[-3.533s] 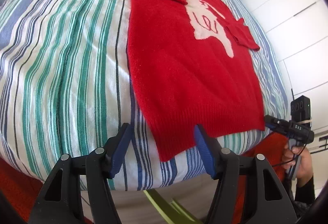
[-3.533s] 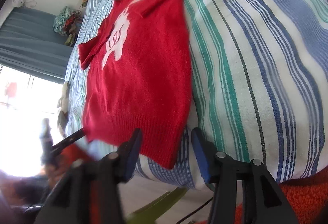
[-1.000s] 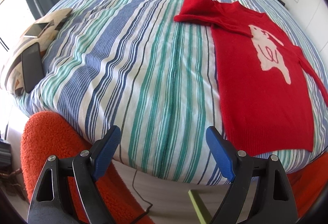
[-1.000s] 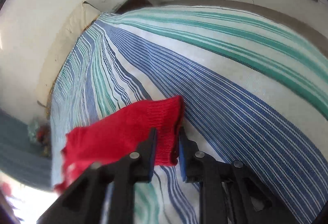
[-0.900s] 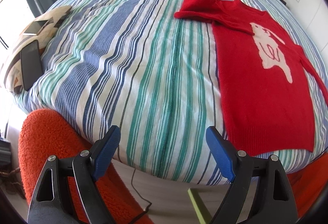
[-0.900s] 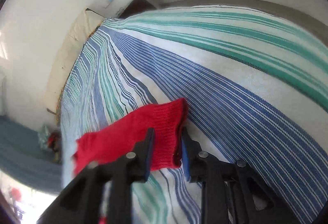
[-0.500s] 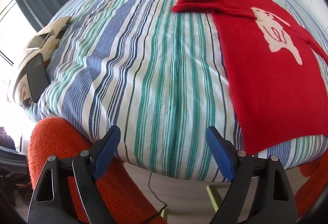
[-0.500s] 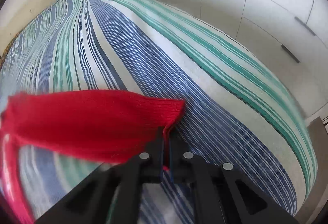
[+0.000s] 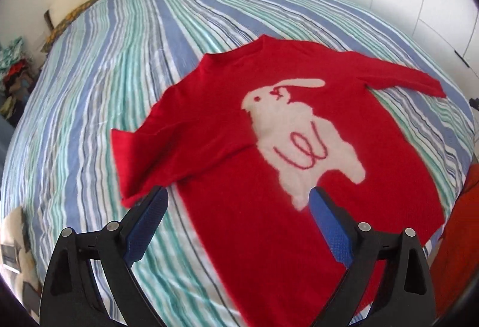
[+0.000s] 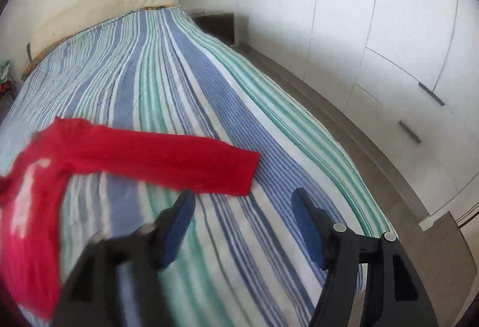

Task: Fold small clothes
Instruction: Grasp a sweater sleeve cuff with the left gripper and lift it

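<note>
A small red sweater (image 9: 239, 147) with a white rabbit motif (image 9: 299, 135) lies face up on the striped bed (image 9: 125, 51). Its left sleeve (image 9: 143, 153) is bent in beside the body; its right sleeve (image 9: 401, 77) stretches straight out. My left gripper (image 9: 238, 207) is open and empty, hovering over the sweater's lower body. In the right wrist view my right gripper (image 10: 242, 204) is open and empty, just short of the cuff of the stretched sleeve (image 10: 167, 159), which lies flat on the bed (image 10: 185, 81).
White wardrobe doors (image 10: 389, 27) and a strip of floor (image 10: 344, 117) run along the bed's right side. A dark nightstand (image 10: 218, 24) and a cream headboard (image 10: 98, 10) are at the far end. A pile of clothes (image 9: 13, 72) lies at the far left.
My right gripper has opened and let go of the sleeve cuff, which now lies flat and stretched out. My left gripper has moved over the sweater, staying open.
</note>
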Available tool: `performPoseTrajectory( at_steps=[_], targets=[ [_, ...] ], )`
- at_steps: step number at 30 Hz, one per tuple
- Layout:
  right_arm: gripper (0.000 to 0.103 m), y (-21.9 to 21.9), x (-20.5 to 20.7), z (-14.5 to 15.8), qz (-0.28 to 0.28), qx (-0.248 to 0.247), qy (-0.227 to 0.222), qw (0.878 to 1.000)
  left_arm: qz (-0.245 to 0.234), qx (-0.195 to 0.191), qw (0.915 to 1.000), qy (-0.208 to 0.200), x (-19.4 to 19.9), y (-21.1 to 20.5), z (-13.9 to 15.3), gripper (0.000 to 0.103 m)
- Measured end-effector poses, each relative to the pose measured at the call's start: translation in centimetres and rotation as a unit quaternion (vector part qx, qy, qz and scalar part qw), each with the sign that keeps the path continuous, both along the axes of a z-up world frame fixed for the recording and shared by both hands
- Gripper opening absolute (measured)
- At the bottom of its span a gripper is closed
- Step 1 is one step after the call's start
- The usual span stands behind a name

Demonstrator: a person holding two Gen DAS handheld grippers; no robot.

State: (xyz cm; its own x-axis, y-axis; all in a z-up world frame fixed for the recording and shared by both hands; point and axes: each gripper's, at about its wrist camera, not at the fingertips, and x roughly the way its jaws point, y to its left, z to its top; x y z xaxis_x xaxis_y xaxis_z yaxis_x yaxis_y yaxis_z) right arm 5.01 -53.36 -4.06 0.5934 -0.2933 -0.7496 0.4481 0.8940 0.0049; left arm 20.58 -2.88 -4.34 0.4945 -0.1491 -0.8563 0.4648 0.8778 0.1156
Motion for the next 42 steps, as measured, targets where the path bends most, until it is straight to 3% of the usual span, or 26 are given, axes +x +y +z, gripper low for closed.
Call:
performPoseTrajectory(
  at_steps=[3,5,7,10,12,13,14,17,19,22,25,27,29,33,36,39,42],
  targets=[
    [0.075,4.9,-3.4,0.2,0.054,0.025,-0.011,0.998,-0.022,0.052,0.9983,0.013,3.7,-3.0,-3.8,0.091],
    [0.075,7.7,-4.9,-0.3,0.082,0.038,-0.008,0.996,-0.019,0.098,0.9948,0.02,5.8,-4.0,-6.5,0.079],
    [0.075,9.9,-5.7,0.0,0.098,-0.002,-0.006,0.995,0.005,0.113,0.9929,0.037,7.7,-3.7,-8.5,0.071],
    [0.08,11.1,-6.1,0.6,0.1,-0.04,-0.023,0.994,0.043,0.077,0.9948,0.049,9.2,-2.8,-9.3,0.064],
    [0.08,11.3,-5.6,0.2,0.107,-0.041,-0.01,0.993,0.054,0.055,0.9956,0.053,9.6,-2.8,-9.1,0.043],
    [0.08,11.4,-5.4,0.0,0.113,-0.039,-0.004,0.993,0.059,0.049,0.9954,0.057,9.8,-2.9,-9.1,0.012],
    [0.08,11.5,-5.1,-0.2,0.118,-0.037,0.001,0.992,0.067,0.052,0.9949,0.055,10.0,-2.8,-8.8,0.004],
    [0.08,11.4,-4.5,-0.5,0.128,-0.037,0.01,0.991,0.126,-0.017,0.9915,0.031,10.2,0.4,-5.5,0.003],
    [0.08,11.6,-4.4,-0.5,0.13,-0.039,0.011,0.991,0.195,-0.09,0.9765,0.015,9.8,5.4,-2.2,0.003],
    [0.08,12.0,-4.8,-0.5,0.13,-0.054,0.007,0.99,0.315,-0.157,0.936,-0.01,8.4,15.2,1.4,0.003],
    [0.08,12.2,-4.9,-0.4,0.13,-0.065,0.007,0.989,0.416,-0.141,0.8979,-0.026,6.1,24.8,2.0,0.003],
    [0.08,12.2,-4.9,-0.4,0.131,-0.065,0.006,0.989,0.469,-0.119,0.8751,-0.012,4.3,29.7,0.9,0.003],
    [0.08,12.2,-4.8,-0.4,0.132,-0.062,0.007,0.989,0.499,-0.122,0.858,0.005,2.6,32.8,-0.7,0.002],
    [0.08,12.5,-4.5,-0.5,0.137,-0.06,0.014,0.989,0.517,-0.13,0.8456,0.026,0.3,34.4,-3.0,0.002],
    [0.08,13.0,-4.1,-0.8,0.147,-0.067,0.026,0.987,0.521,-0.153,0.8395,0.017,-0.4,34.7,-2.3,0.002],
    [0.08,13.7,-4.0,-1.0,0.155,-0.084,0.033,0.984,0.509,-0.174,0.8431,-0.01,-0.6,34.9,-0.1,0.002],
    [0.08,14.0,-4.1,-1.2,0.157,-0.097,0.039,0.982,0.515,-0.17,0.8404,-0.004,-0.4,35.7,-0.8,0.002]
  ],
)
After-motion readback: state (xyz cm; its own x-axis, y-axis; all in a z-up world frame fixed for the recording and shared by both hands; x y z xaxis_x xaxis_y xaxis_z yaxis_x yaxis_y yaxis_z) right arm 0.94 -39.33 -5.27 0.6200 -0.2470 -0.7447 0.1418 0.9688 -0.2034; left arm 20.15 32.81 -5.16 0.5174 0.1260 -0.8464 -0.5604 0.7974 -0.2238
